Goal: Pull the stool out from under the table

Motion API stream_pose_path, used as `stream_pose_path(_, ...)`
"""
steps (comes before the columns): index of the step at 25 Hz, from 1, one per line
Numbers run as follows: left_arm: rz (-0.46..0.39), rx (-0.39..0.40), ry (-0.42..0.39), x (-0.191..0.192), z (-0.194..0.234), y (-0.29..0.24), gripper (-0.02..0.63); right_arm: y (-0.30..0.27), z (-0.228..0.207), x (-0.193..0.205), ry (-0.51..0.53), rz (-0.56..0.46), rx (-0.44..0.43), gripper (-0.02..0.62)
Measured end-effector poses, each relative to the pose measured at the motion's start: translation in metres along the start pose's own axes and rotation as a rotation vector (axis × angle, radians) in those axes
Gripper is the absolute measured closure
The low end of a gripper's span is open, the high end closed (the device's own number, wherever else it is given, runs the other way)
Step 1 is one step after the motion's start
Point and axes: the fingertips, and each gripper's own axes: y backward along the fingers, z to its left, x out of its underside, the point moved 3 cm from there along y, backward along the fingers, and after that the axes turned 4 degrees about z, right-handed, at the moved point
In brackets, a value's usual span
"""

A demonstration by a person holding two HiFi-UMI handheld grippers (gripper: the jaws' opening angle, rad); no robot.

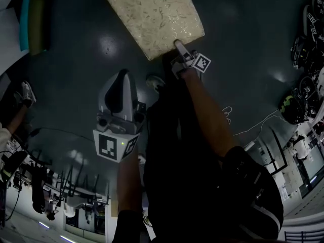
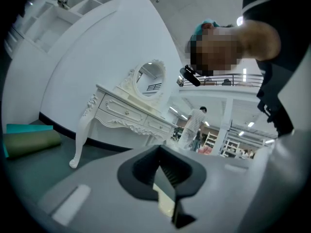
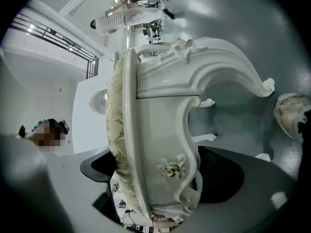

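The stool (image 1: 152, 16) has a cream and gold cushion and a white carved frame, and it stands on the dark floor at the top of the head view. My right gripper (image 1: 178, 47) is at its near edge. In the right gripper view the stool (image 3: 160, 130) fills the gap between the two dark pads, so my right gripper (image 3: 155, 178) is shut on the seat edge and carved apron. My left gripper (image 1: 121, 77) hangs apart from the stool, lower left. Its jaws (image 2: 165, 178) are shut with nothing in them. The white ornate dressing table (image 2: 126, 110) with an oval mirror (image 2: 148, 76) stands against the curved wall.
A teal and olive rolled mat (image 2: 29, 140) lies on the floor left of the table. A person in a striped shirt (image 2: 192, 125) stands beyond it. Someone's shoe (image 1: 26, 92) is at the left, a white cable (image 1: 253, 128) crosses the floor, and equipment (image 1: 304, 44) crowds the right edge.
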Motion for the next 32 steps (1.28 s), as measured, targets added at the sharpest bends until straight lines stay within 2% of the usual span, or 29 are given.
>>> stream_pose_path(7, -0.016, -0.009, 0.027, 0.0, 0.007, 0.006, 0.598, 0.002, 0.002, -0.001, -0.022, -0.022, 0.008, 0.064)
stream_pose_path(13, -0.029, -0.023, 0.053, -0.008, 0.006, 0.016, 0.598, 0.03, 0.012, 0.018, -0.026, 0.046, 0.082, 0.077)
stream_pose_path(14, -0.031, -0.024, 0.054, -0.011, 0.005, 0.017, 0.598, 0.038, 0.014, 0.019, -0.022, 0.053, 0.106, 0.094)
stream_pose_path(15, -0.032, -0.024, 0.056, -0.013, 0.002, 0.018, 0.598, 0.048, 0.017, 0.02, -0.017, 0.052, 0.136, 0.144)
stream_pose_path(17, -0.032, -0.026, 0.063, -0.013, -0.005, 0.024, 0.598, 0.07, 0.024, 0.02, 0.008, 0.023, 0.202, 0.311)
stream_pose_path(20, -0.031, -0.029, 0.078, -0.018, -0.017, 0.033, 0.598, 0.092, 0.043, 0.015, 0.046, -0.032, 0.26, 0.472)
stream_pose_path(22, -0.032, -0.027, 0.079, -0.029, -0.023, 0.036, 0.598, 0.092, 0.063, 0.01, 0.079, -0.043, 0.263, 0.601)
stream_pose_path(26, -0.036, -0.024, 0.074, -0.053, -0.044, 0.043, 0.598, 0.069, 0.113, -0.003, 0.12, -0.015, 0.218, 0.597)
stream_pose_path(32, -0.035, -0.015, 0.057, -0.096, -0.073, 0.052, 0.598, 0.026, 0.196, -0.008, 0.281, 0.127, 0.309, 0.597)
